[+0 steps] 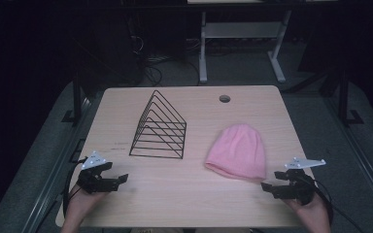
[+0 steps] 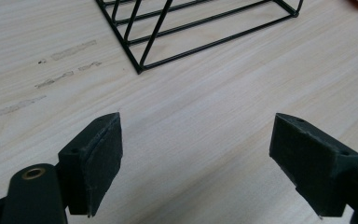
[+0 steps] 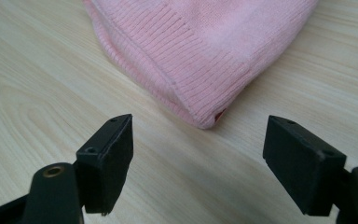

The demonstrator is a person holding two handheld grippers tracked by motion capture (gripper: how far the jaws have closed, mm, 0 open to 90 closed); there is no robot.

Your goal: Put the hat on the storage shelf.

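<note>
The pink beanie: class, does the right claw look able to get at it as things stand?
Probably yes. The right claw is open and points at the ribbed corner of the pink beanie, with bare table between them and nothing in the way.

Dim room bkgd, table (image 1: pixel 184 194) evenly lit, soft shadows, pics sharp.

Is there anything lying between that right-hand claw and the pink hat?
Nothing visible. The right gripper has its jaws open and points at the ribbed corner of the pink hat, with bare table between them. The wire rack stands off to the left, out of that path.
</note>
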